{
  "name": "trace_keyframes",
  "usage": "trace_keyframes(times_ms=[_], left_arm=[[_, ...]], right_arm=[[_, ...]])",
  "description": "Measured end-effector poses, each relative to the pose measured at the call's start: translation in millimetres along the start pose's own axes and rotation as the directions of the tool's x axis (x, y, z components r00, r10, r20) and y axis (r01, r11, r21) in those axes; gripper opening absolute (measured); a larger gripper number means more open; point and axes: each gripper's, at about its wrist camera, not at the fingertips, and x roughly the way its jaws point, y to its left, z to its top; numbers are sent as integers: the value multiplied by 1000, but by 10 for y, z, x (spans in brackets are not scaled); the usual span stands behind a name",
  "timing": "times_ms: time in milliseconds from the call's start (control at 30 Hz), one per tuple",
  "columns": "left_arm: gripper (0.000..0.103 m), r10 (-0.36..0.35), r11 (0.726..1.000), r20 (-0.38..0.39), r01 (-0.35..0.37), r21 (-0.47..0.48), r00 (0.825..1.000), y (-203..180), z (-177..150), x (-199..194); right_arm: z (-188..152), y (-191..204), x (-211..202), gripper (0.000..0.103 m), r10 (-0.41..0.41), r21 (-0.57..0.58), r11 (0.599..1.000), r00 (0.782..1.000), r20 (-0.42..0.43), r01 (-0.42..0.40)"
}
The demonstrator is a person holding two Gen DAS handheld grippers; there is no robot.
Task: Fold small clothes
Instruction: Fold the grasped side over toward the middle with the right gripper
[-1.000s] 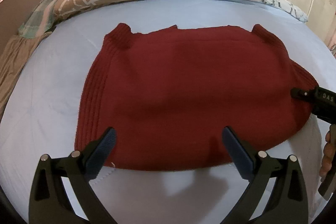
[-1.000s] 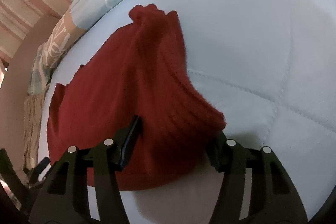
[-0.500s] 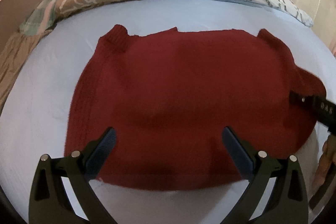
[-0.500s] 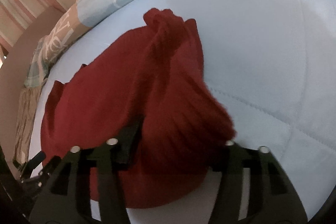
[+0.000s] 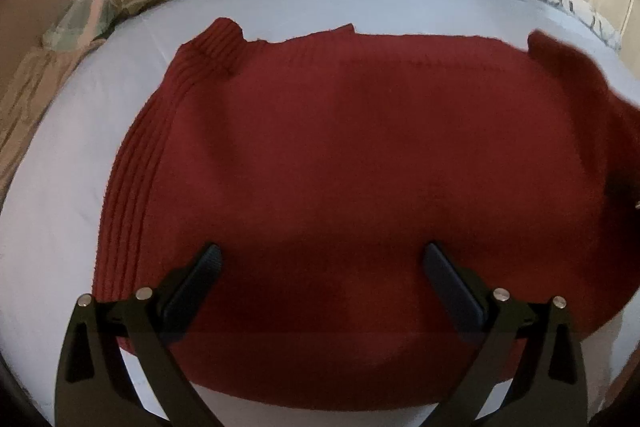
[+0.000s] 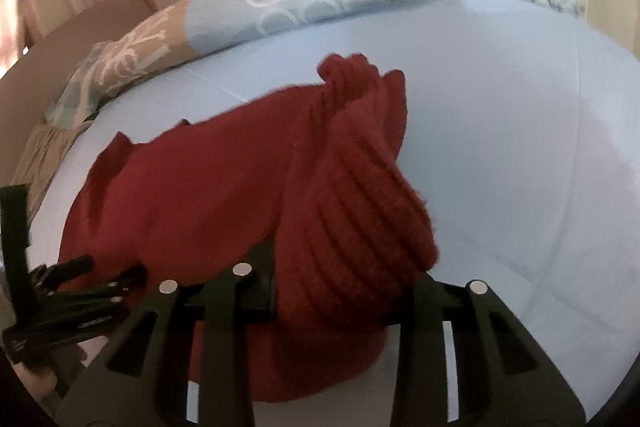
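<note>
While the red ribbed knit garment (image 5: 340,179) lies spread on the pale blue bed sheet (image 6: 520,107), its right edge bunches up between the right gripper (image 6: 344,291), whose jaws are closing on it. The left gripper (image 5: 320,267) hovers above the near hem, jaws spread wide.

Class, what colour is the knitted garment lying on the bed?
Dark red knitted garment; clearest in the left wrist view.

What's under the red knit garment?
The red knit garment lies on the pale blue bedsheet, which shows on every side of it. Anything between garment and sheet is covered. Its ribbed edge is raised off the sheet between the right gripper fingers.
</note>
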Motion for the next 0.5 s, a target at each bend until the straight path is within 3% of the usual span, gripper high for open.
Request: trace_keyframes(times_ms=[167,333,500], left_arm=[[102,5,1000,-4,-5,5,1000,2,-14,7],[102,10,1000,-1,-10,11,1000,-5,-27,12],[102,-14,999,17,13,30,1000,30,-39,-18]], right_arm=[[72,240,-150,31,51,-44,998,998,45,-49],[116,435,-136,31,67,-64,996,997,33,-64],[161,637,-101,31,43,-52,998,999,23,-42]])
